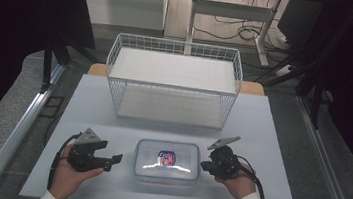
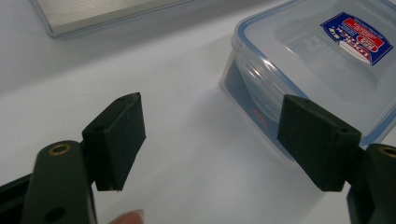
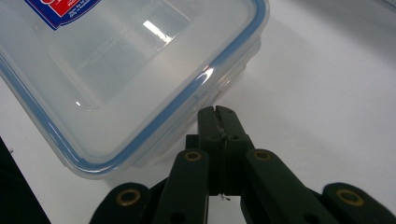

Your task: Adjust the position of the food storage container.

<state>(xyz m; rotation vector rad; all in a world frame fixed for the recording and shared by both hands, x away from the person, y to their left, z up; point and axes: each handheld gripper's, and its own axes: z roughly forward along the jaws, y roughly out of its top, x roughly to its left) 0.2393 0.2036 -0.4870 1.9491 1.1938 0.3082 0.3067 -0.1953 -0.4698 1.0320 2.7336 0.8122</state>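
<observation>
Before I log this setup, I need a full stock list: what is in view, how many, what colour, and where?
Food container: one, clear with blue-rimmed lid and a red-and-blue label, near table edge, between the grippers.
Wire basket: one, white, behind the container.
Table: one, white.
Desk frame: one, white, on the floor beyond, with cables.
Left gripper: one, black, jaws open, left of the container.
Right gripper: one, black, jaws shut, at the container's right side.
Hands: two, white sleeves, at the bottom edge.
</observation>
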